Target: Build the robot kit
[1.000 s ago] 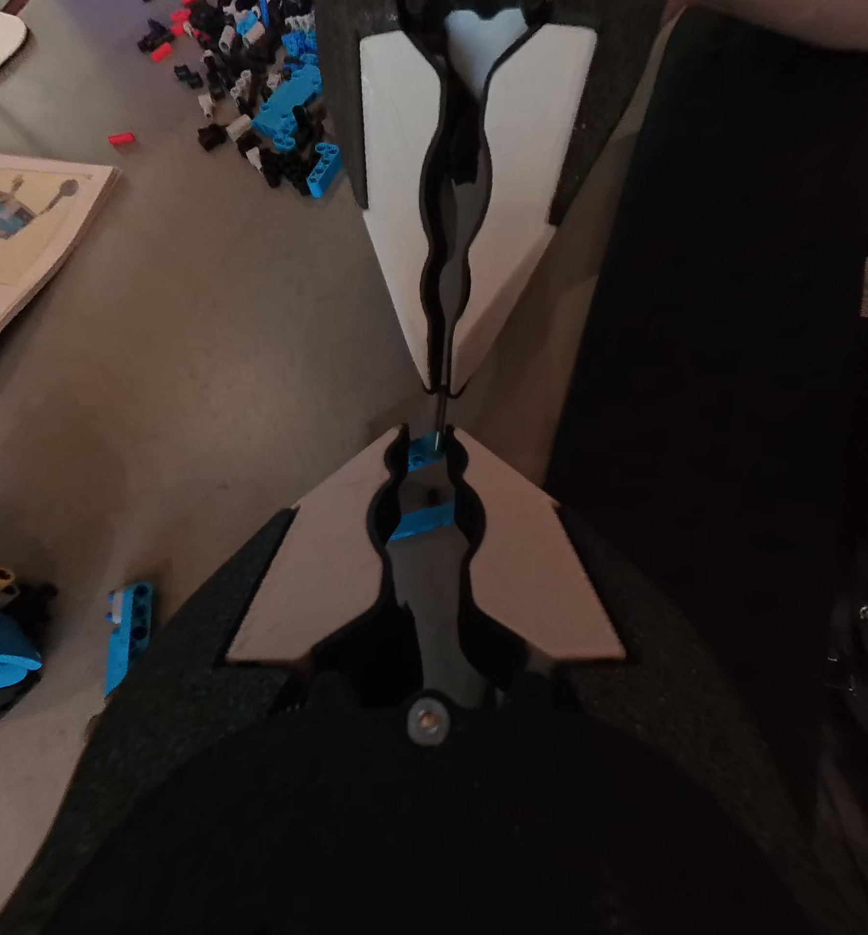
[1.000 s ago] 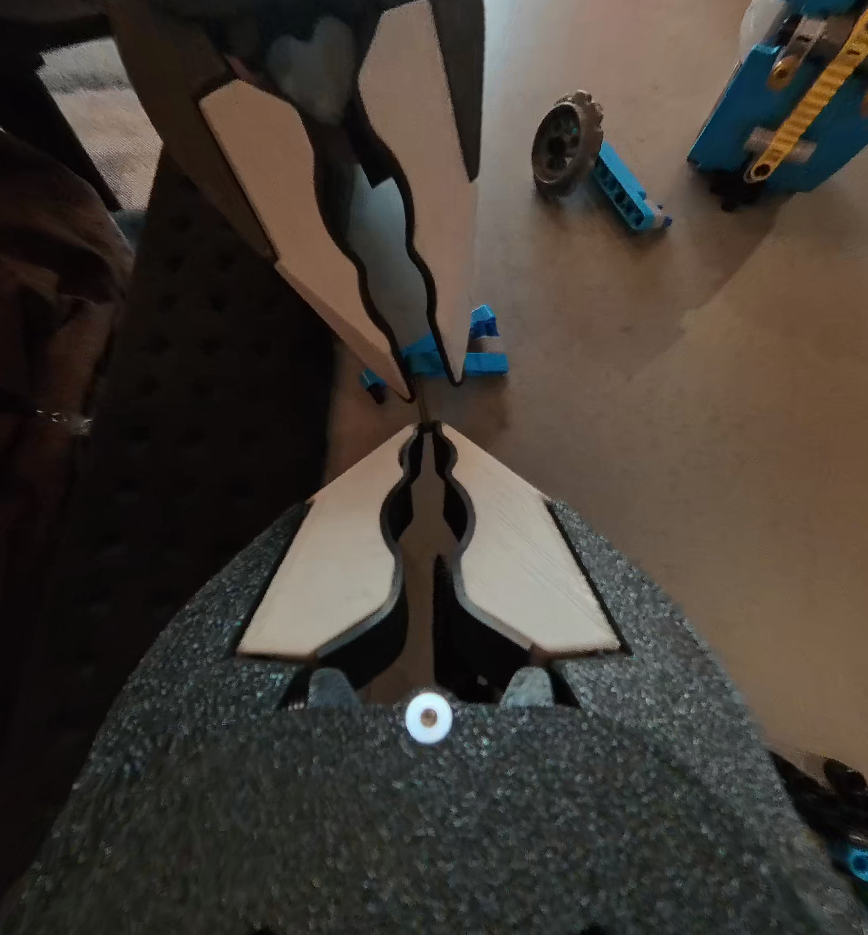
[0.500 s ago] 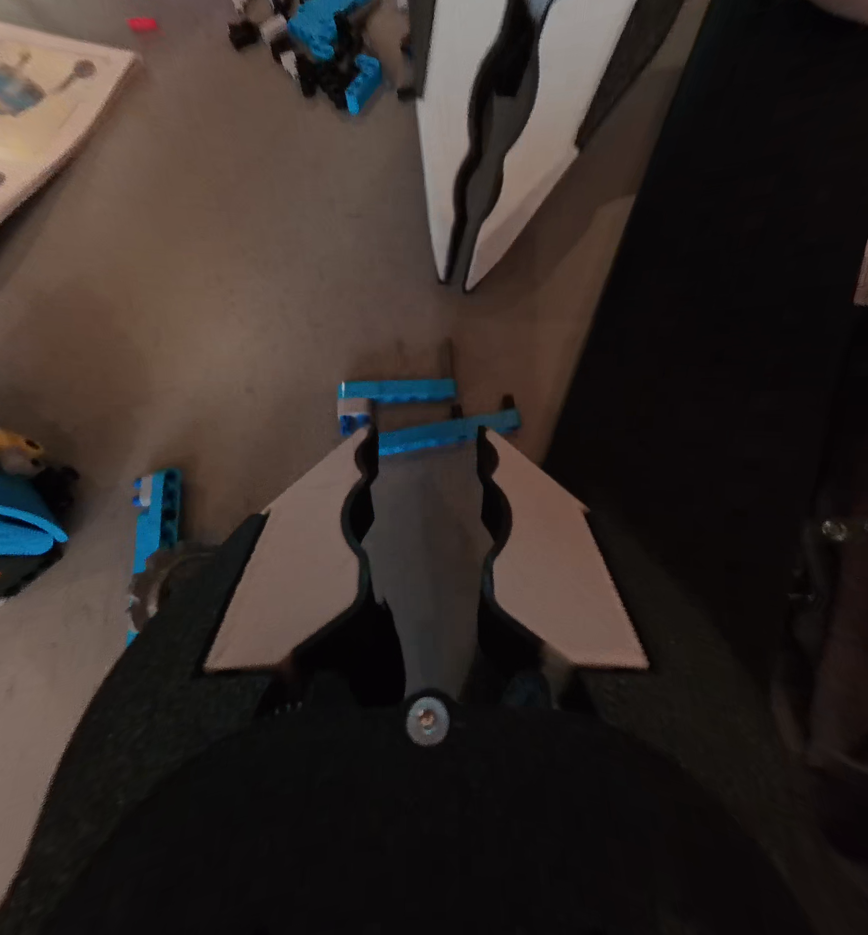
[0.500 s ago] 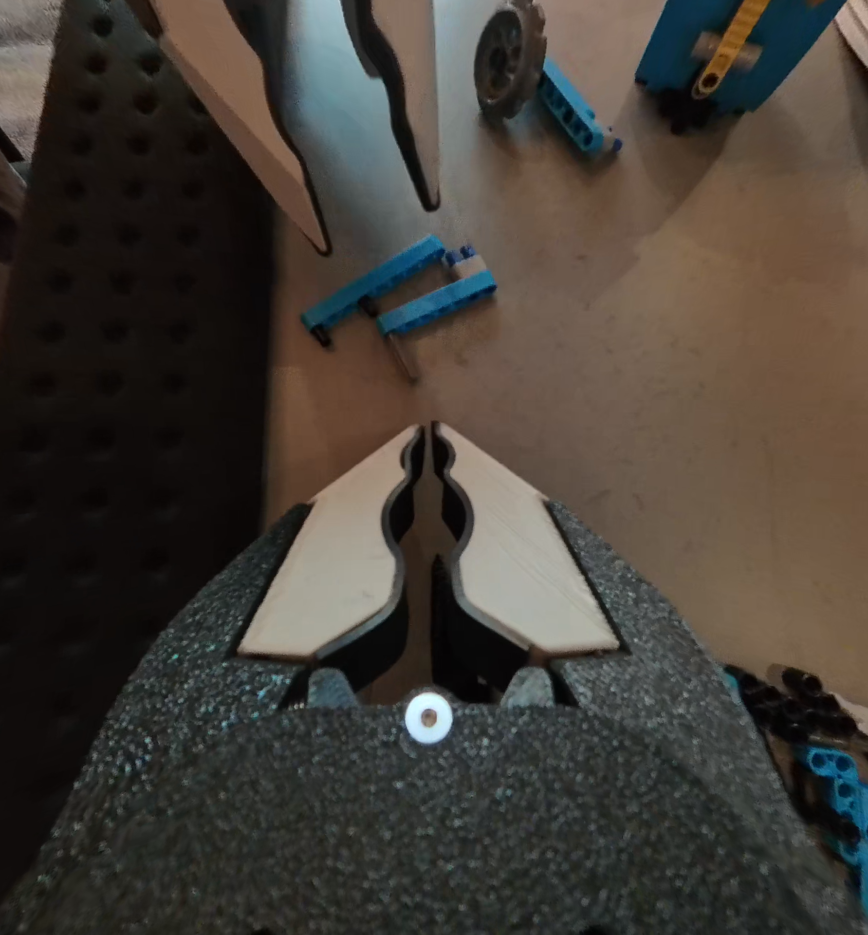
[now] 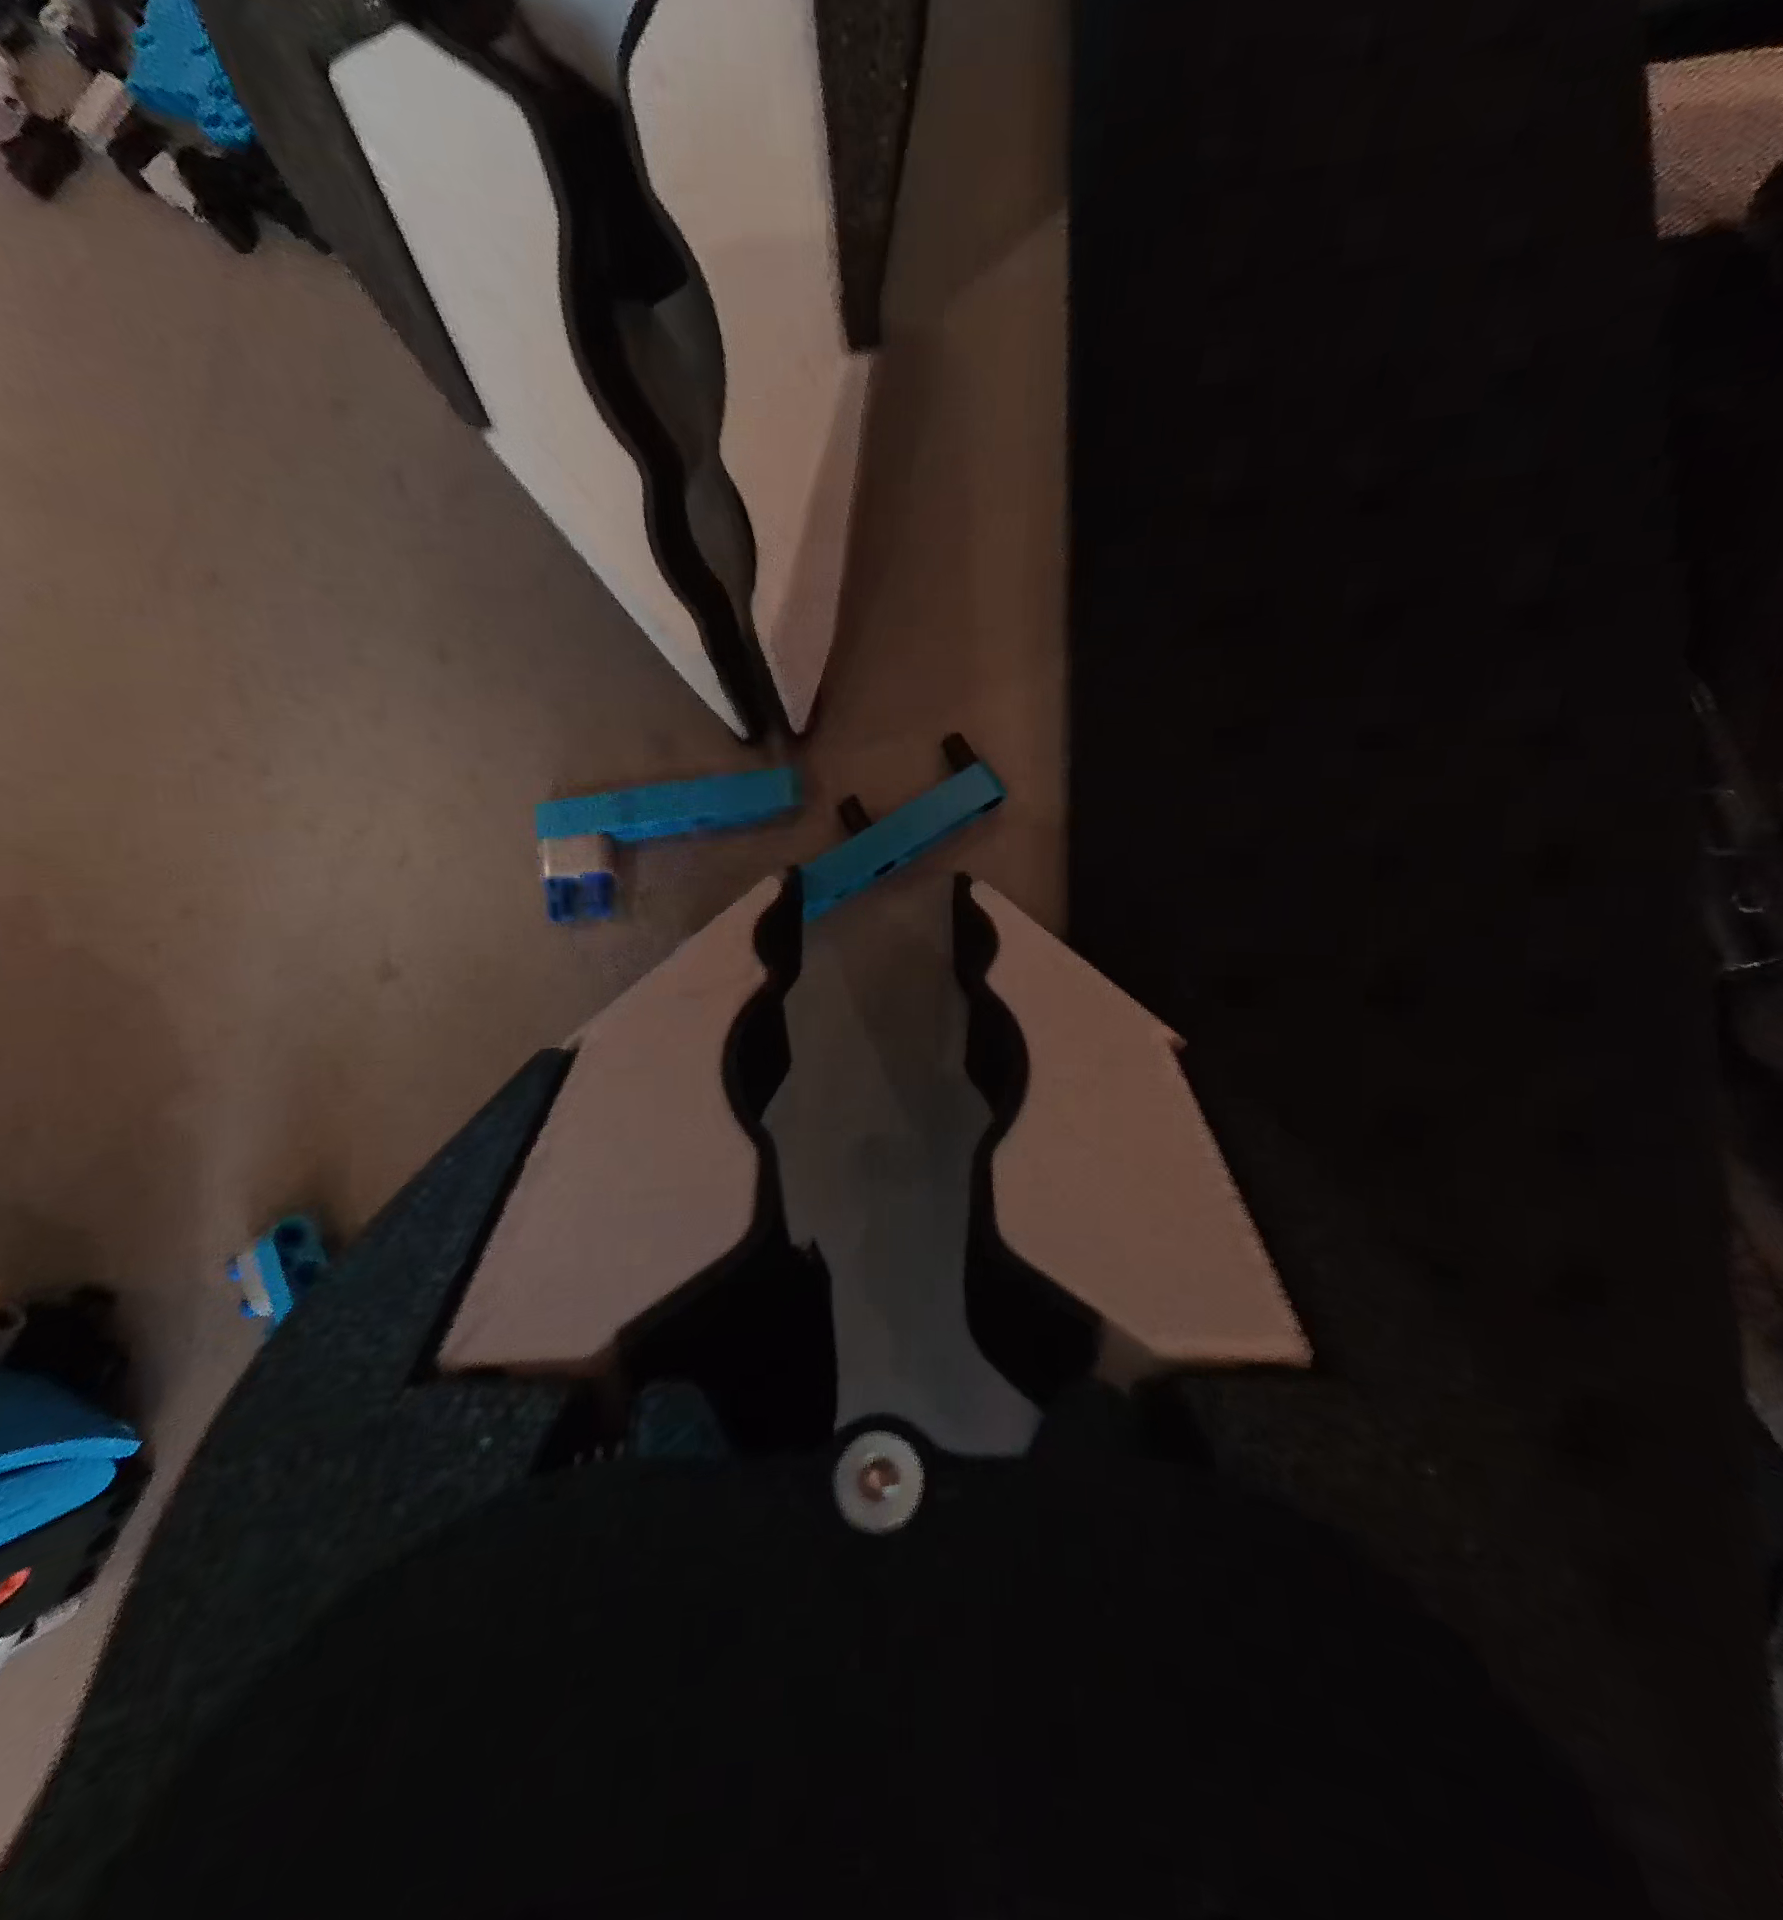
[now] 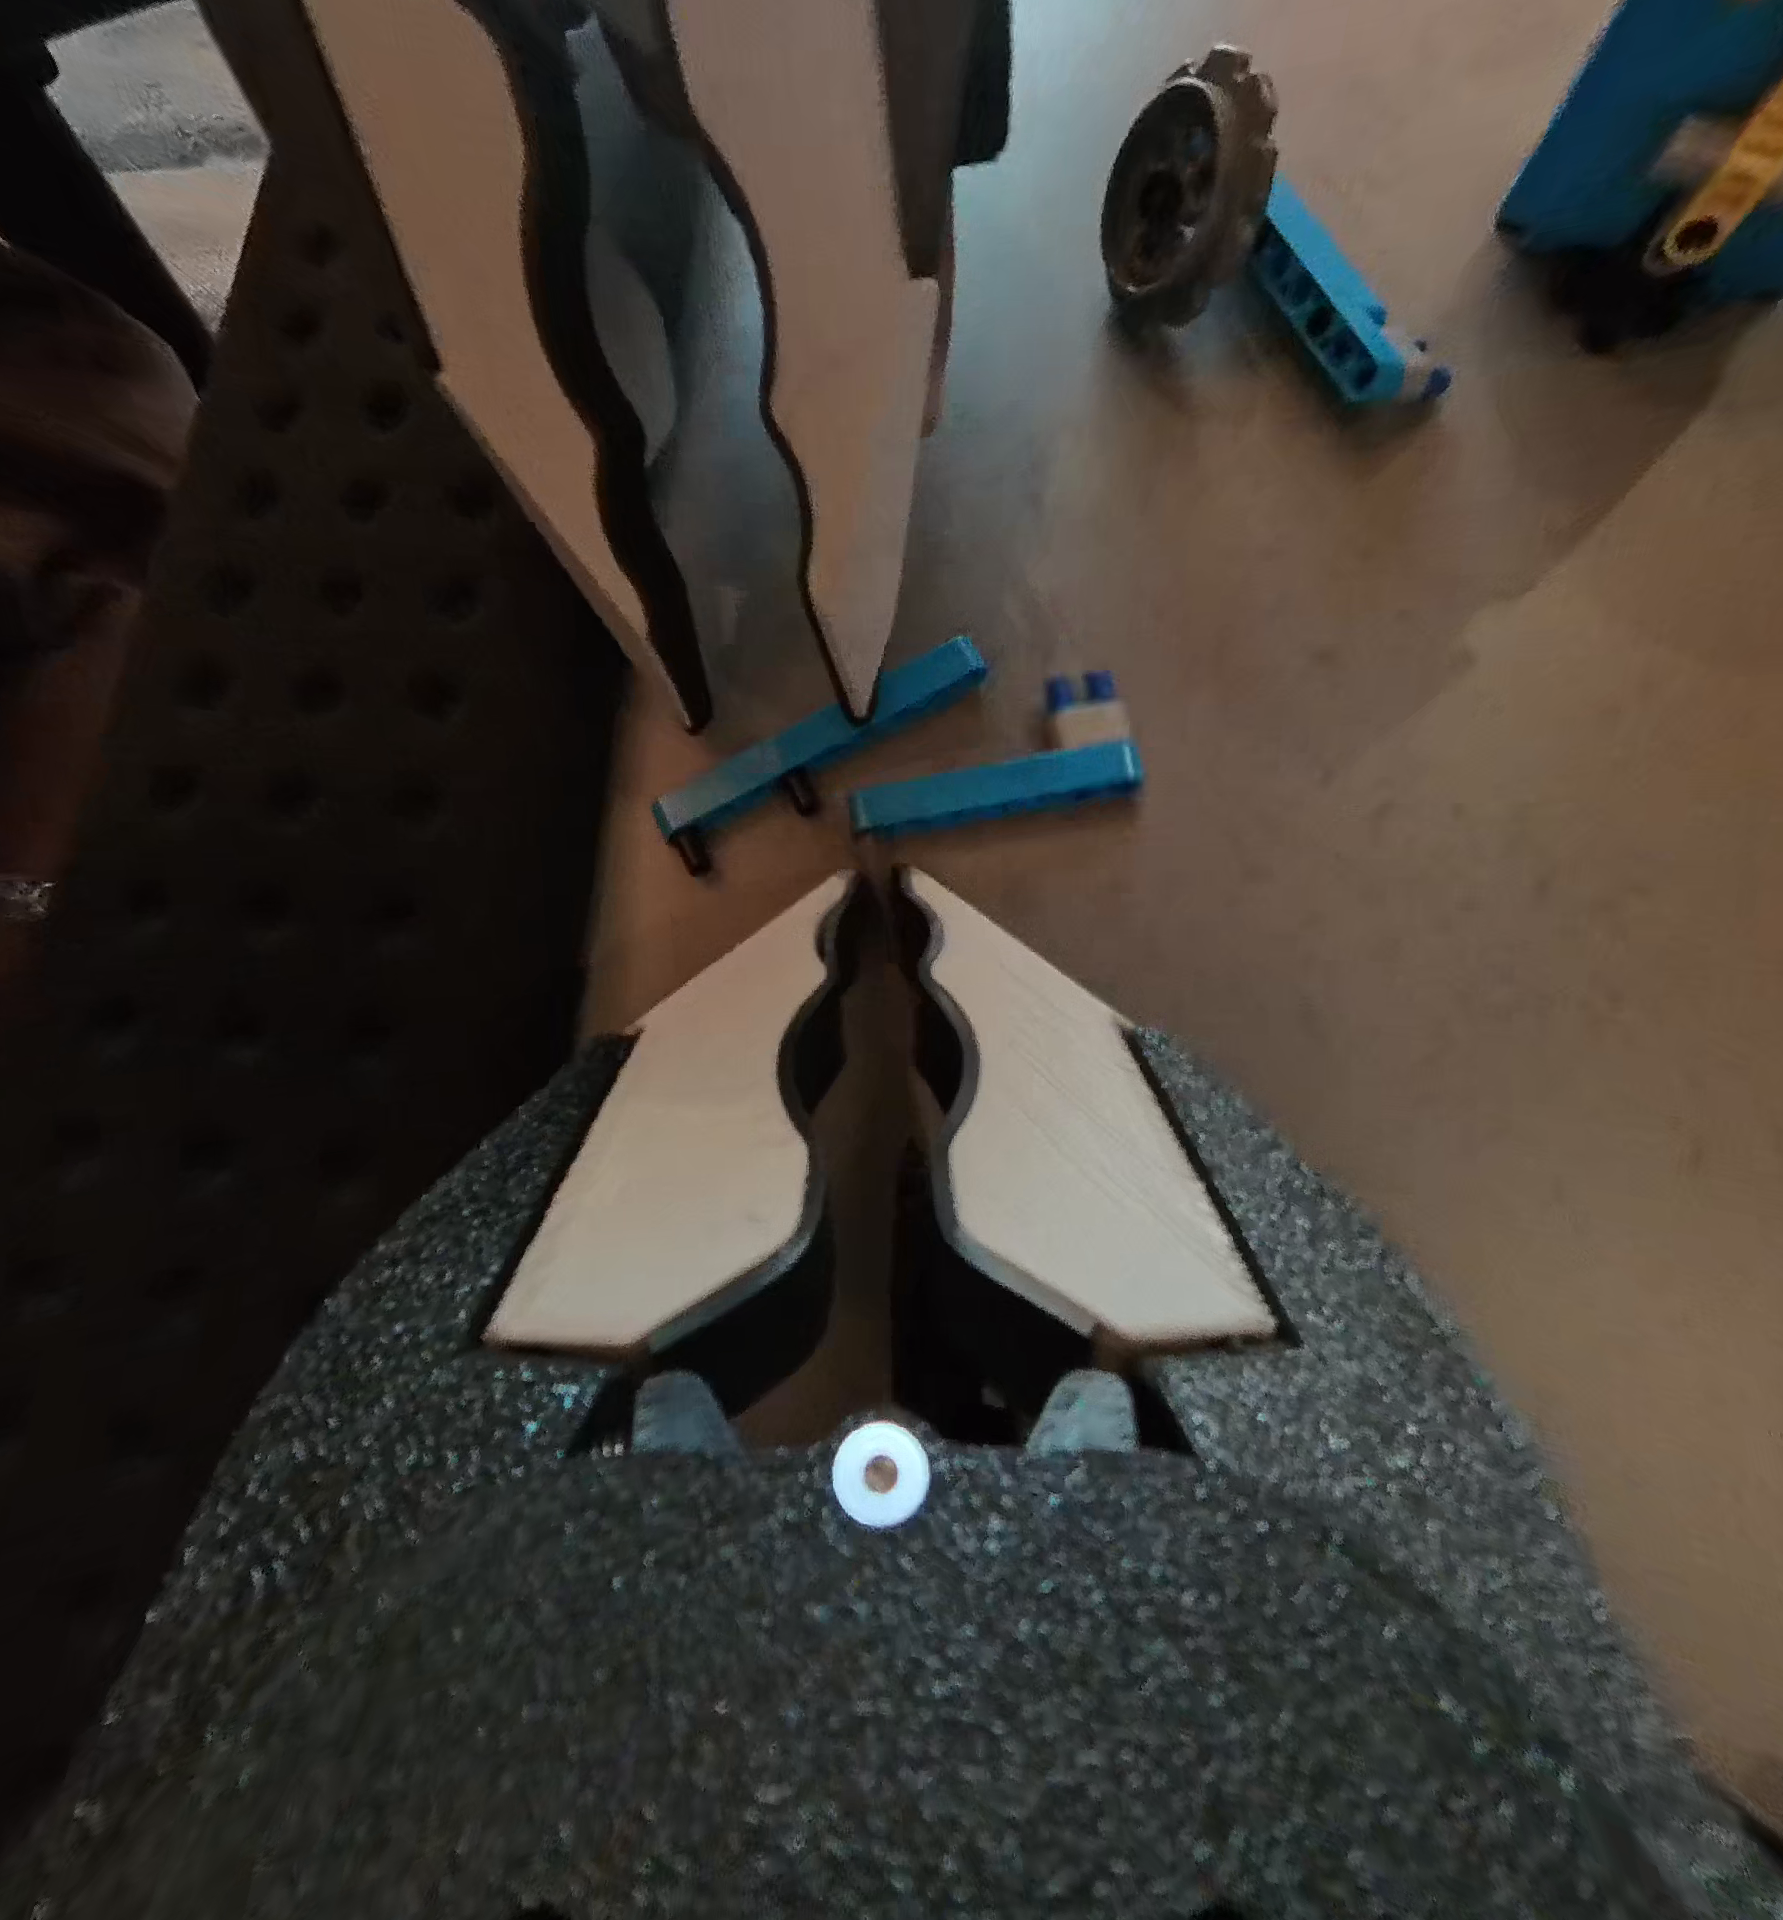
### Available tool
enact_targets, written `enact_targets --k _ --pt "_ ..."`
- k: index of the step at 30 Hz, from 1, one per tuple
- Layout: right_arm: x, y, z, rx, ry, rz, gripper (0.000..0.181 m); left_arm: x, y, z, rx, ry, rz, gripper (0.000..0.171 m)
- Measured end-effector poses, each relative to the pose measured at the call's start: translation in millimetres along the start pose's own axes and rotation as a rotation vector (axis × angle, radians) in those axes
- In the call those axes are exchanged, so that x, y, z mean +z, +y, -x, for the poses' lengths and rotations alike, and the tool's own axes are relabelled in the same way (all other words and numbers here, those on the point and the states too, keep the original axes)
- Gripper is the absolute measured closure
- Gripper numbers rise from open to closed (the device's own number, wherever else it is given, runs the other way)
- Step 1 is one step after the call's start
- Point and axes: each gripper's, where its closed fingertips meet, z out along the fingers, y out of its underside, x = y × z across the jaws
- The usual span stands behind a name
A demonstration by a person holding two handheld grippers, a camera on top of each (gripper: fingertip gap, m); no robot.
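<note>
Two blue beams lie on the tan table. One carries two black pins (image 5: 902,842) (image 6: 814,743). The other (image 5: 674,805) (image 6: 1001,795) has a white and blue connector (image 5: 575,878) (image 6: 1079,712) at one end. My left gripper (image 5: 876,883) is open and empty, its tips at either side of the pinned beam. In the right wrist view it (image 6: 775,715) comes in from above, with one tip on that beam. My right gripper (image 6: 876,878) is shut, its tips at the end of the other beam. It also shows in the left wrist view (image 5: 773,727). Whether it pinches anything is hidden.
A black perforated mat (image 6: 295,727) (image 5: 1334,623) borders the beams. A dark wheel (image 6: 1188,177) leans on a blue beam (image 6: 1323,301) near a blue model (image 6: 1676,156). A pile of loose pieces (image 5: 139,125) lies far left, and a small blue piece (image 5: 279,1268) lies close by. Left and right tips are no more than a few centimetres apart. The small blue piece (image 5: 279,1268) is about equally far from each gripper, around 12 cm. It turns up in the right wrist view (image 6: 1366,337) as well.
A second ago the grippers met tip to tip, the left shut on a blue piece. The left opened and both beams now lie on the table. Both grippers drew back, then closed in again.
</note>
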Motion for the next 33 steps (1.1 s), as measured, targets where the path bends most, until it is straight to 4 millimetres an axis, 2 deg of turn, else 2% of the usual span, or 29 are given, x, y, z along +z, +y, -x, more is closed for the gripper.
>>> enact_targets --k 4,9,11,12,14,17,20,23,25,27,30,33 --pt "-7.3 6.1 -6.6 0.002 0.057 0.005 0.176 -0.3 -4.2 2.4 -0.02 -0.035 -0.01 0.142" --pt "-18.5 15.5 -14.3 0.017 0.135 0.02 0.176 1.2 -6.7 10.8 0.044 -0.098 0.021 0.137" --pt "-23.3 19.6 -15.5 0.03 0.142 0.014 0.176 7.5 -4.5 11.9 0.039 -0.068 0.038 0.146" --pt "-25.6 20.6 -16.9 0.031 0.155 0.009 0.173 9.9 -4.2 5.3 0.012 -0.003 0.039 0.158" --pt "-31.8 15.1 -16.3 0.017 0.174 -0.031 0.161 10.8 -4.8 0.1 -0.042 0.068 0.036 0.16" --pt "-41.3 -5.3 -2.5 -0.044 0.155 -0.144 0.155 7.4 -1.1 6.0 -0.15 0.053 0.043 0.161" --pt "-33.3 -16.7 12.8 -0.114 0.145 -0.163 0.147 -3.6 -12.0 11.4 -0.364 0.067 -0.073 0.162" --pt "-20.5 -25.2 13.3 -0.247 0.266 -0.121 0.143 -16.1 -27.7 14.3 -0.609 0.158 -0.221 0.162" --pt "-21.1 -34.3 8.1 -0.337 0.38 -0.127 0.147 -20.4 -28.6 14.9 -0.693 0.212 -0.258 0.162" --pt "-23.6 -39.4 7.3 -0.365 0.413 -0.153 0.149 -24.5 -30.9 12.3 -0.742 0.276 -0.289 0.162" --pt "-28.1 -41.1 13.6 -0.376 0.388 -0.18 0.17 -27.2 -38.0 2.1 -0.8 0.386 -0.311 0.162" --pt "-26.4 -32.4 20.4 -0.31 0.27 -0.154 0.172 -25.7 -39.9 -0.8 -0.782 0.385 -0.305 0.163"
